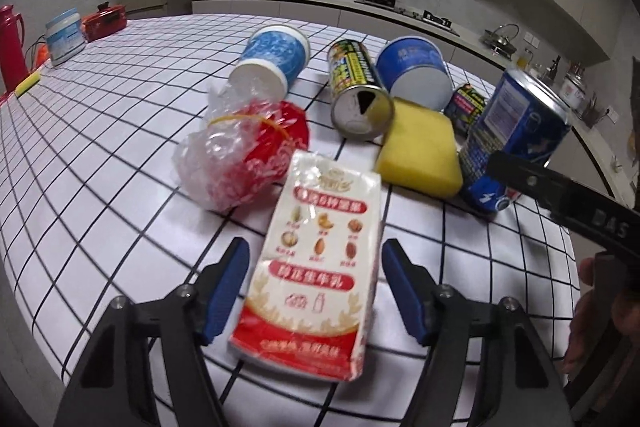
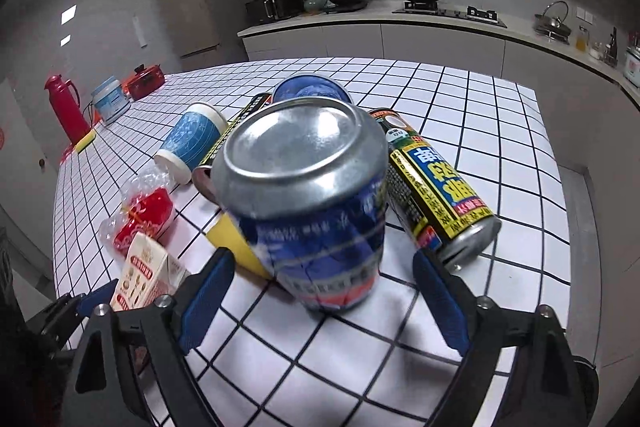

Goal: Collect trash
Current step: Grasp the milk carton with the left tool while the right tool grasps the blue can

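A white and red milk carton (image 1: 316, 267) lies flat between the open fingers of my left gripper (image 1: 316, 287), not clamped; it also shows in the right wrist view (image 2: 144, 273). A dented blue can (image 2: 312, 203) stands upside down between the open fingers of my right gripper (image 2: 320, 291), with gaps on both sides; it also shows in the left wrist view (image 1: 516, 135). Around them lie a crumpled red and clear plastic bag (image 1: 244, 155), two blue paper cups (image 1: 272, 61) (image 1: 416, 69), a yellow-green can (image 1: 356, 91), another can (image 2: 436, 187) and a yellow sponge (image 1: 420, 147).
All this sits on a white table with a black grid (image 1: 100, 167). At its far left stand a red thermos (image 1: 10, 43), a white tub (image 1: 64, 35), a red pot (image 1: 105, 21) and a small sponge (image 1: 28, 83). The table's right edge (image 2: 560, 227) drops to the floor.
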Tool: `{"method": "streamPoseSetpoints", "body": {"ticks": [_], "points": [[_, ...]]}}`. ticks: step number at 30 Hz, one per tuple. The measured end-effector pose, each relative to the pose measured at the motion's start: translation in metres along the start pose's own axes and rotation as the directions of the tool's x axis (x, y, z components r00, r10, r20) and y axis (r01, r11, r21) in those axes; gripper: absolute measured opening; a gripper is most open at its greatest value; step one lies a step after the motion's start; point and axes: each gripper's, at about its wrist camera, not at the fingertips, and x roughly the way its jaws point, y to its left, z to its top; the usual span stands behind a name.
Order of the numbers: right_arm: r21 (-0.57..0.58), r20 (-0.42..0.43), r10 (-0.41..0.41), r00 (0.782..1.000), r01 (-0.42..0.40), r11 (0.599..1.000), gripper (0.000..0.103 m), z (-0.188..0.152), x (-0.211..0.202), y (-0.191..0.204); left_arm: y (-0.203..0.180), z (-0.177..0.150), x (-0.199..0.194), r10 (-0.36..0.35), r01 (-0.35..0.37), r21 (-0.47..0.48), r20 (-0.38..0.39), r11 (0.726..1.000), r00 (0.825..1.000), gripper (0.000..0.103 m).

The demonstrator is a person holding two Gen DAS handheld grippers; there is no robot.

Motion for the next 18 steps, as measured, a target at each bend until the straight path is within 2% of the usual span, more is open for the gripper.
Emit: {"method": "streamPoseSetpoints", "body": {"ticks": [3,5,11,18], "points": [[0.008,-0.014,-0.004,1.000,0.004,1.000,0.065,0.001,0.007,0.001,-0.002,0.003,0.003,-0.021,0.021,0.009,-0.006,1.000,1.000,0.061],[0.012,-0.006,-0.005,1.000,0.005,1.000,0.065,0.000,0.007,0.000,-0.003,0.004,0.003,-0.034,0.034,0.015,-0.001,0.999,0.999,0.057],[0.027,0.022,0.000,1.000,0.000,1.000,0.063,-0.003,-0.008,-0.002,-0.009,0.007,-0.006,-0.063,0.062,0.032,0.033,0.998,0.997,0.057],[0.019,0.026,0.020,0.999,-0.020,1.000,0.062,-0.013,-0.031,-0.004,-0.014,0.002,-0.013,-0.080,0.078,0.044,0.037,0.996,0.996,0.057]]}}
